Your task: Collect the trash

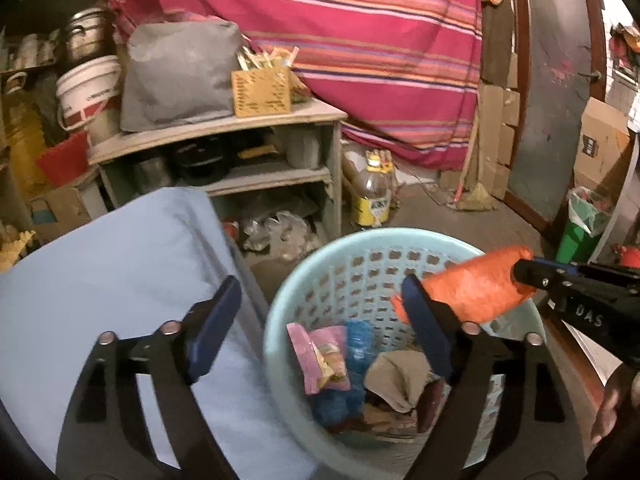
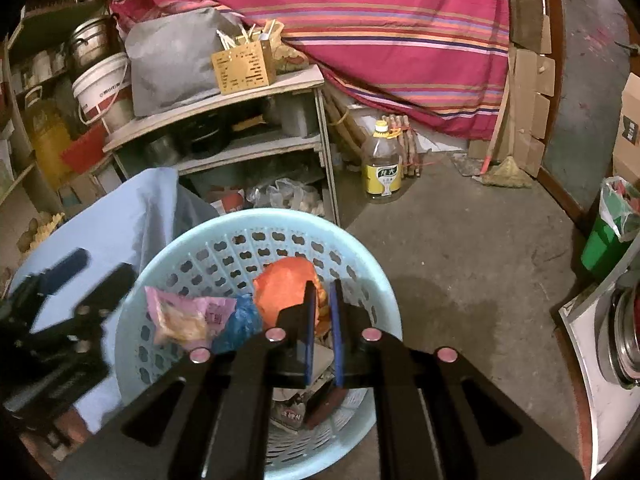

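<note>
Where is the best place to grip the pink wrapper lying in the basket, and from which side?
Probably the raised crumpled upper edge of the pink wrapper, from straight above. It lies loose on top of the trash, and the basket wall blocks any sideways approach.

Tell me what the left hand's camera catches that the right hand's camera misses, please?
Only the left view shows the right gripper from the side, shut on the orange wrapper above the basket, plus the left gripper's open fingers. Only the right view shows a steel pot at its right edge. Both share the basket, pink packet, oil bottle and striped cloth.
</note>
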Tool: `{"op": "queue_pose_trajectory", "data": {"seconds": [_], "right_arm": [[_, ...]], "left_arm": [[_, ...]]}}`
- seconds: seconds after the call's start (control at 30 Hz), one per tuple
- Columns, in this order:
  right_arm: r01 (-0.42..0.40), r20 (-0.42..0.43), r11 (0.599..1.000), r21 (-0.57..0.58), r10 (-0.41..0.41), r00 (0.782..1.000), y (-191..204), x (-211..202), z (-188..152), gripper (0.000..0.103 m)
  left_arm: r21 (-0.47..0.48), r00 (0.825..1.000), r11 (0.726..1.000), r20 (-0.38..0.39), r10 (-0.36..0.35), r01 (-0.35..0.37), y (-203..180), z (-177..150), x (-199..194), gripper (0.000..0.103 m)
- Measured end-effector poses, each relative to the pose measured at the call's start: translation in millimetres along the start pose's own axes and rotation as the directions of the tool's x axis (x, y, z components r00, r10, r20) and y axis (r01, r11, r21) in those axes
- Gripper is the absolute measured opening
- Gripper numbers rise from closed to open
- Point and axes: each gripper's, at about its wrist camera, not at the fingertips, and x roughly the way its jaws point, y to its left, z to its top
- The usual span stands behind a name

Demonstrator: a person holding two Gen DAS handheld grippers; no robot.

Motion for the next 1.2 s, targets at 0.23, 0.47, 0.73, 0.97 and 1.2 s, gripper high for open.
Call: {"op": "queue_pose_trajectory", "data": {"seconds": [0.23, 0.47, 0.73, 0.97, 1.2], "right_arm": [[0.018, -0.014, 1.0, -0.02, -0.018, 1.0, 15, 10, -1, 0.053], [0.024, 0.007, 0.999, -0.041, -0.023, 1.0, 36, 7, 0, 0.074], [0.032, 0.08, 0.996, -0.08, -0.026, 0.996, 67, -18, -9, 0.095], [-0.013, 0.179, 0.994, -0.113, 0.033, 0.983, 104, -60, -32, 0.098], [-0.052, 0.24, 0.978, -0.2, 0.101, 0.966, 159, -96, -70, 0.098]], "left_arm": [[-0.055, 0.997, 0.997, 0.045, 0.056, -0.053, 36, 3, -26, 0.093], [-0.101, 0.989, 0.988, 0.079, 0.129, -0.12, 74, -1, -63, 0.097], [-0.18, 0.97, 0.961, 0.087, 0.227, -0.209, 132, -23, -117, 0.098], [-0.22, 0.952, 0.937, 0.081, 0.295, -0.272, 172, -54, -158, 0.098], [-0.191, 0.918, 0.915, 0.115, 0.38, -0.355, 191, -96, -206, 0.098]]}}
